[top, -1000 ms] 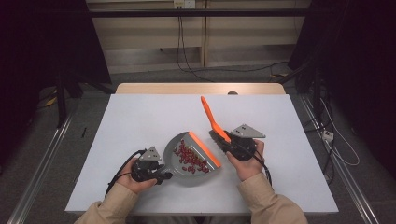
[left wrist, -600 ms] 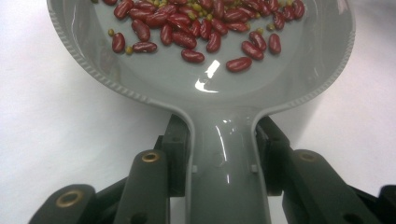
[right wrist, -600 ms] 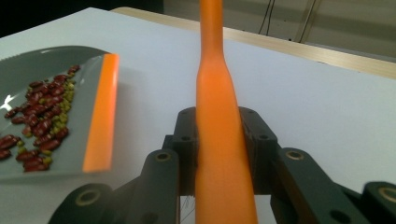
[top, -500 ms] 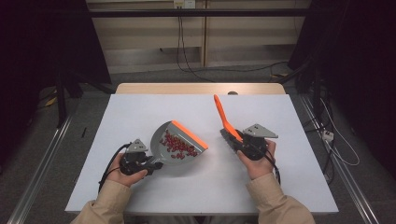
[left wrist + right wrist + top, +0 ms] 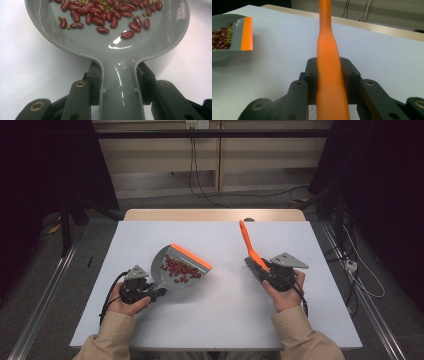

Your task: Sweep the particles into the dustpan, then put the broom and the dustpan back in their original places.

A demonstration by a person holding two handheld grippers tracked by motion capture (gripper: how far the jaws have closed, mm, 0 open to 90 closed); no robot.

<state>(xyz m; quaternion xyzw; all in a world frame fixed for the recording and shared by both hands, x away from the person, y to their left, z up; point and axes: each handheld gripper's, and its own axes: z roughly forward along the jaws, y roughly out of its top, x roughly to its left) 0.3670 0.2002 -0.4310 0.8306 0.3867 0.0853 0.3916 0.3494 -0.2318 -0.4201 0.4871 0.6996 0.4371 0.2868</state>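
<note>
A grey dustpan point(image 5: 176, 268) with an orange front lip point(image 5: 193, 256) holds several red beans point(image 5: 179, 268) and a few small green ones. My left gripper point(image 5: 156, 293) is shut on its handle at the table's front left. In the left gripper view the jaws clamp the grey dustpan handle point(image 5: 120, 100) from both sides, with the beans point(image 5: 105, 15) beyond them. My right gripper point(image 5: 256, 268) at the front right is shut on a long orange tool handle point(image 5: 247, 244) that slants up and away. In the right gripper view the orange handle point(image 5: 328, 50) rises between the jaws, and the dustpan point(image 5: 224, 52) lies at far left.
The white tabletop point(image 5: 220, 315) has a wooden strip point(image 5: 215, 214) along its far edge. Metal rails point(image 5: 45, 295) run along the floor on both sides, and cables point(image 5: 200, 185) trail on the floor behind the table.
The two hands have drawn apart. The left one carried the dustpan to the left and slightly away; the right one carried the orange handle to the right. Both grips are unchanged.
</note>
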